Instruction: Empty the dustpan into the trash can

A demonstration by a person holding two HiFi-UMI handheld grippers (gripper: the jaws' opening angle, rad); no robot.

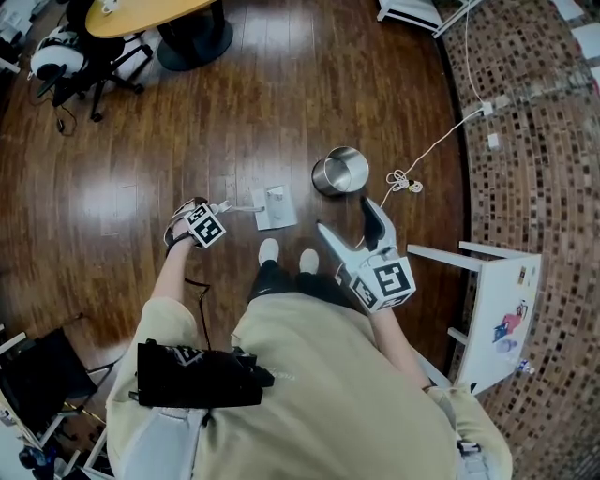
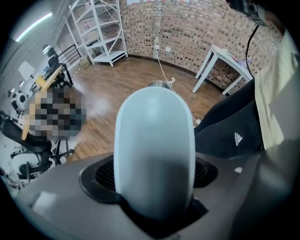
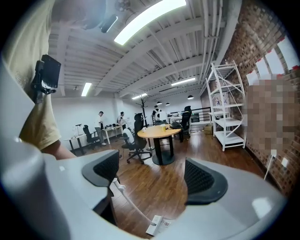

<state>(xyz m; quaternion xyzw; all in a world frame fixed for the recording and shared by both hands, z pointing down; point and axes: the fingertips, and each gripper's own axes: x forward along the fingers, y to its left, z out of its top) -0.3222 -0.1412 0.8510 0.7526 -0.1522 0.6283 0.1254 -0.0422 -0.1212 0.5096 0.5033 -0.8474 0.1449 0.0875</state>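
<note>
A white dustpan (image 1: pixel 276 208) rests on the wood floor just ahead of my shoes, and its long handle (image 1: pixel 236 206) rises toward my left gripper (image 1: pixel 195 223). That gripper points straight down over the handle's rounded white end (image 2: pixel 154 150), which fills the space between the jaws. A dark gap shows at the handle's base on each side, and the pads (image 2: pixel 102 172) flank it. The steel trash can (image 1: pixel 340 172) stands empty a little beyond the dustpan and also shows in the left gripper view (image 2: pixel 159 85). My right gripper (image 1: pixel 358 232) hangs open near the can, holding nothing.
A white cable (image 1: pixel 424 157) trails across the floor right of the can. A white side table (image 1: pixel 497 300) stands at my right by the brick-patterned carpet. An office chair (image 1: pixel 75 66) and a round table (image 1: pixel 150 14) stand far left; white shelving (image 2: pixel 101 33) lines the wall.
</note>
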